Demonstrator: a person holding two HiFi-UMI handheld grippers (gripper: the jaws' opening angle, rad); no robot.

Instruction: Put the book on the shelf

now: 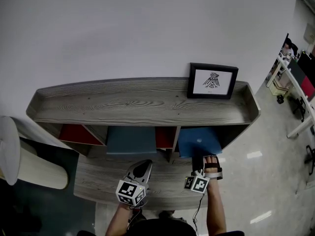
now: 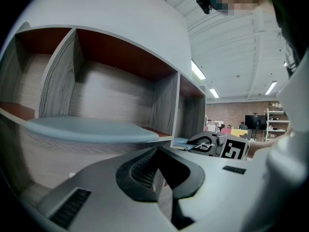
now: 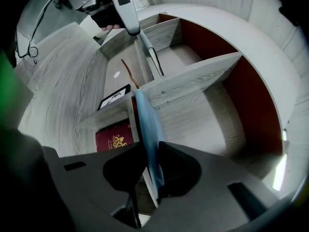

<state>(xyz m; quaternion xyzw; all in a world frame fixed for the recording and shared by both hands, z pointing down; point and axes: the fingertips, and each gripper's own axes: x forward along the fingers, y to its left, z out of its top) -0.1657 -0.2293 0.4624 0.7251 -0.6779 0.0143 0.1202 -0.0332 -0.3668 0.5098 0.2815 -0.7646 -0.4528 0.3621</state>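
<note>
The blue book [image 1: 199, 140] lies flat in the right-hand cubby of the grey wooden shelf [image 1: 138, 102], its near edge sticking out. My right gripper [image 1: 200, 167] is at that edge. In the right gripper view the book [image 3: 147, 129] runs edge-on between the jaws of the right gripper [image 3: 147, 173], against one side with a dark gap on the other, so the jaws stand slightly open. My left gripper [image 1: 139, 171] hovers over the lower board in front of the middle cubby, shut and empty [image 2: 159, 170]. A second blue book [image 1: 131, 139] lies there.
A black-framed bird picture [image 1: 212, 81] leans on the shelf's top board at the right. The cubbies have red back walls [image 1: 78, 134]. A maroon booklet [image 3: 114, 136] and a black-edged card [image 3: 114, 96] lie below the book. A white rounded object [image 1: 10, 146] stands at the far left.
</note>
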